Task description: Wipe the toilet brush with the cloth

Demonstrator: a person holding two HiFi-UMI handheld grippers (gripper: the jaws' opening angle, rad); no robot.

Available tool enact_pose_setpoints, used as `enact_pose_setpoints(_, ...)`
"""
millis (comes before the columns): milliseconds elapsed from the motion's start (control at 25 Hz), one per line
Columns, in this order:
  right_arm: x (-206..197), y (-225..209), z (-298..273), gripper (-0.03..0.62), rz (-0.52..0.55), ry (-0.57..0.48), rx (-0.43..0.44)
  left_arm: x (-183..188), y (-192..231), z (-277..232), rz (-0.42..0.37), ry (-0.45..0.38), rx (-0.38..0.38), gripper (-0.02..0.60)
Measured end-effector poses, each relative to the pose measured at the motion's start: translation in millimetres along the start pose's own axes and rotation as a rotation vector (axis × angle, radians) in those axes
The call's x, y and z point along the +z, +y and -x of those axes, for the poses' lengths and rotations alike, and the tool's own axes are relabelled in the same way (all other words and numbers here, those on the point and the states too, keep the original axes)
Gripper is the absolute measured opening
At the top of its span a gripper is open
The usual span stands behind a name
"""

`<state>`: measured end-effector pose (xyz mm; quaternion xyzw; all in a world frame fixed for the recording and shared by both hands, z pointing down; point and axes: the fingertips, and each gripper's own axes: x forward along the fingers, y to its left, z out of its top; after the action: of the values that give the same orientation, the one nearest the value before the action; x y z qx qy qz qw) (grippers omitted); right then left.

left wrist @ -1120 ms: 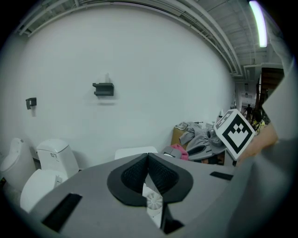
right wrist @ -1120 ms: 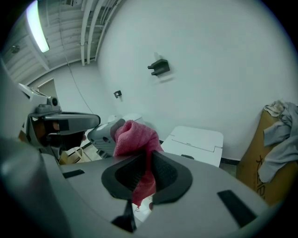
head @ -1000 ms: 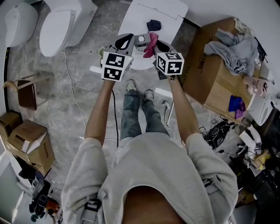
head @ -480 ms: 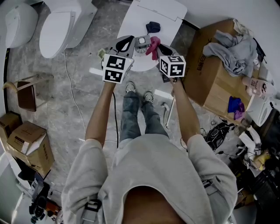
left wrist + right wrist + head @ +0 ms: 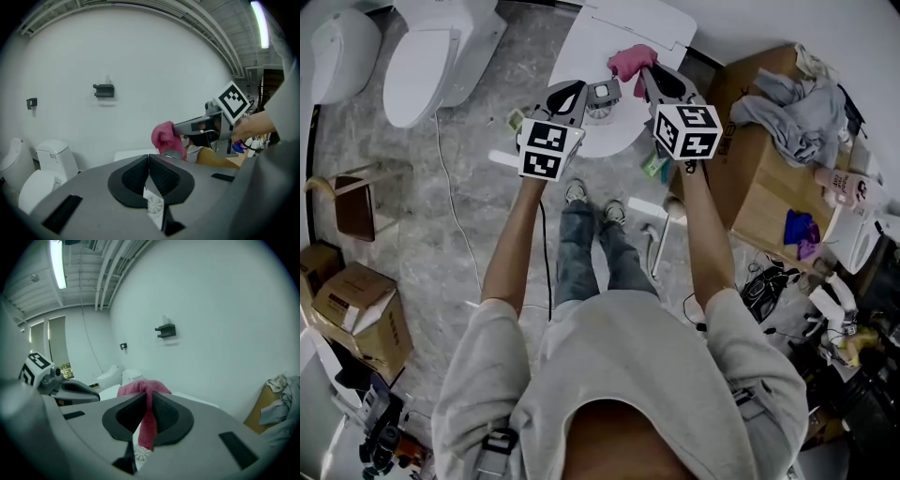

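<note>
My right gripper (image 5: pixel 645 77) is shut on a pink cloth (image 5: pixel 630 62), which bunches out past its tips over the white toilet lid (image 5: pixel 609 28). In the right gripper view the cloth (image 5: pixel 143 387) hangs down between the closed jaws. My left gripper (image 5: pixel 579 94) is shut, its pads meeting with nothing seen between them. A small grey-and-white object (image 5: pixel 602 94) sits right at its tip; I cannot tell whether it is the brush or whether it is held. In the left gripper view the cloth (image 5: pixel 164 136) shows just ahead, above that grey object (image 5: pixel 173 153).
Two more white toilets (image 5: pixel 427 61) stand at the left on the grey marble floor. A large cardboard box (image 5: pixel 778 178) with grey clothes is close on the right. Smaller boxes (image 5: pixel 356 305) and cables lie lower down. A black bracket (image 5: pixel 104 90) hangs on the wall.
My right gripper has carried the pink cloth away from me, onto the toilet lid where a dark blue item lay; that item is now hidden. The left gripper has barely moved.
</note>
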<state>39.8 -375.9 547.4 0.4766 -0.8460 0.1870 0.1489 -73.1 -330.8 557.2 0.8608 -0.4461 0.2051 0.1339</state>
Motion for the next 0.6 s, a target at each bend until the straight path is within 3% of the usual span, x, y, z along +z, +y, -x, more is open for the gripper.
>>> enact_pose_setpoints(200, 24.8, 17.9, 0.0, 0.058, 0.020, -0.048, 0.047, -0.3, 0.4, 0.9, 0.003, 0.000, 0.006, 0.020)
enact_pose_setpoints(600, -33.3, 35.1, -12.5, 0.058, -0.049, 0.066, 0.097, 0.7, 2.6, 0.1, 0.005, -0.007, 0.017, 0.020)
